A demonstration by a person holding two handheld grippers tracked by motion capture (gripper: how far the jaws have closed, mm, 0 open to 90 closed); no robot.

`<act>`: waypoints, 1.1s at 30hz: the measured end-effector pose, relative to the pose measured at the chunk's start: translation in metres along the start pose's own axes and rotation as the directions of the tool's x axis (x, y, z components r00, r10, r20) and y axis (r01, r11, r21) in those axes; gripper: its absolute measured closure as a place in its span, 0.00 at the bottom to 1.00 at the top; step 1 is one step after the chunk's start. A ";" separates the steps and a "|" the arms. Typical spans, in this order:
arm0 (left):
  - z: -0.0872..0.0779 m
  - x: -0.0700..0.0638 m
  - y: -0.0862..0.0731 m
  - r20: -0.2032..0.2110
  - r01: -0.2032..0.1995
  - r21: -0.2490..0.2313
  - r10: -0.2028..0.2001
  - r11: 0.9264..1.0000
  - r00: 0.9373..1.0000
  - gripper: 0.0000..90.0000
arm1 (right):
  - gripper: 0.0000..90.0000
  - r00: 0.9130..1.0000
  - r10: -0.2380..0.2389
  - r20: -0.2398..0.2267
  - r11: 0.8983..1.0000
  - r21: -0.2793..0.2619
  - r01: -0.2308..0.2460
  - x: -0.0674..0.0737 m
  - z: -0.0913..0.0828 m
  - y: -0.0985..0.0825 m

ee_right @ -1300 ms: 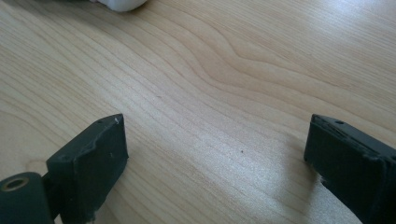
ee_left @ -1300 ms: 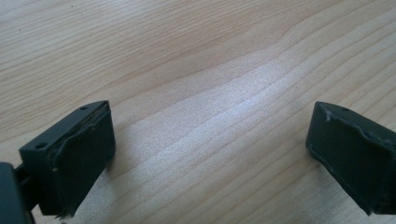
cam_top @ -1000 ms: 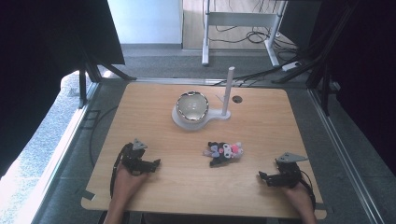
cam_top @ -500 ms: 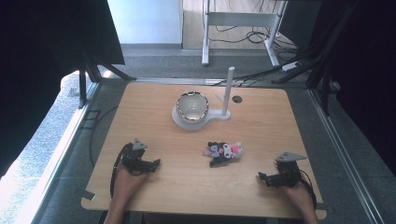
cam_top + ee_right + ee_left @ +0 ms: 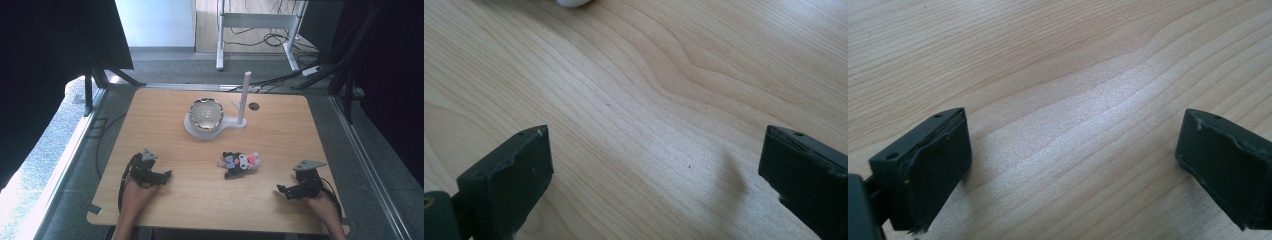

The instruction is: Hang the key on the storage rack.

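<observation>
A small plush toy (image 5: 239, 163), black, white and pink, lies on the wooden table (image 5: 280, 145) a little right of centre. My left gripper (image 5: 166, 176) rests near the front left, pointing right toward the toy, well short of it. In the left gripper view its jaws (image 5: 1068, 165) stand wide over bare wood. My right gripper (image 5: 281, 190) rests at the front right, pointing left, below and right of the toy. Its jaws (image 5: 649, 170) have just been opening and stand wide with nothing between them.
A shiny bowl (image 5: 205, 113) sits on a white base (image 5: 231, 124) with an upright white post (image 5: 244, 95) at the table's far middle. A dark round hole (image 5: 254, 106) lies beside it. A white rounded edge (image 5: 571, 2) shows at the top of the right gripper view.
</observation>
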State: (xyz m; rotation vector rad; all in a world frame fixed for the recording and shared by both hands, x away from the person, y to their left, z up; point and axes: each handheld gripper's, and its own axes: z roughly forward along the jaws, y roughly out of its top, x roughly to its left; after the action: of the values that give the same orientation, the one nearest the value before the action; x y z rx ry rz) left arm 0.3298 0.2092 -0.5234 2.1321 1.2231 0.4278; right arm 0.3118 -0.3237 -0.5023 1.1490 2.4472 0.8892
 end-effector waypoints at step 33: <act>0.000 0.000 0.000 0.000 0.000 0.000 0.000 1.000 1.000 0.02 | 0.02 0.990 -0.108 -0.094 0.987 0.109 0.118 -0.001 0.011 0.056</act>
State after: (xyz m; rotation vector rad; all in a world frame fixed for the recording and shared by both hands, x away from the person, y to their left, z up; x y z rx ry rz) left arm 0.3298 0.2093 -0.5234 2.1326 1.2228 0.4277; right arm 0.3506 -0.2925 -0.4750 1.0148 2.6358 0.7917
